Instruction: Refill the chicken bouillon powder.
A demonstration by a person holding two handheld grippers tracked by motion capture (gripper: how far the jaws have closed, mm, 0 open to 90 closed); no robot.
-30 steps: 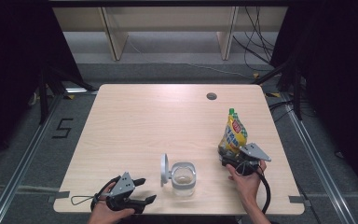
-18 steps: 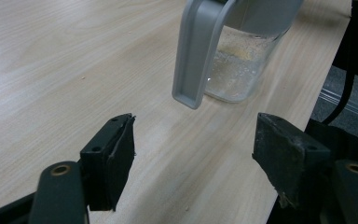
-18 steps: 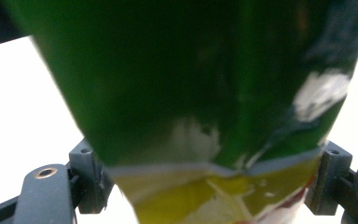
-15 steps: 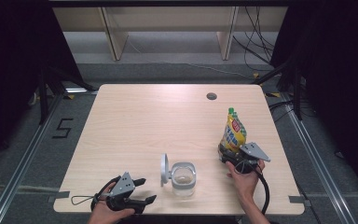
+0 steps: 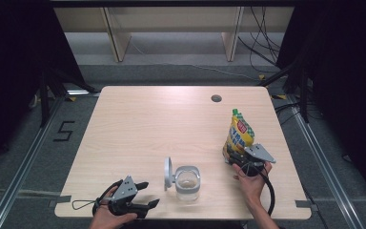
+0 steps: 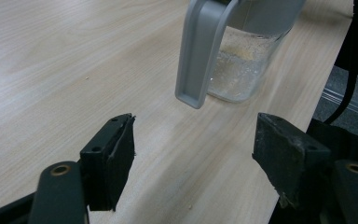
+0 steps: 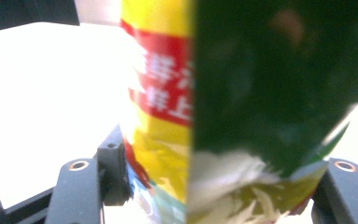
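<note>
A yellow, green and red snack pouch (image 5: 238, 136) stands upright at the table's right side. My right gripper (image 5: 232, 157) grips its lower part. In the right gripper view the pouch (image 7: 168, 93) spans the whole gap; the jaws have just been closing and both pads touch its sides. A clear glass jar (image 5: 187, 183) with its grey lid (image 5: 167, 172) flipped open stands near the front edge. My left gripper (image 5: 150, 194) rests open at the front left, pointing at the jar. In the left gripper view the jar (image 6: 242, 70) and lid (image 6: 200, 51) lie beyond the empty jaws of my left gripper (image 6: 193, 149).
The wooden table (image 5: 162, 124) has a round cable hole (image 5: 216, 98) at the back right. A black cable (image 5: 269, 195) trails from the right gripper toward the front edge. Shelf legs and floor cables lie behind the table.
The right gripper's jaws have narrowed around the base of the pouch. Both hands, the jar and the pouch keep their places.
</note>
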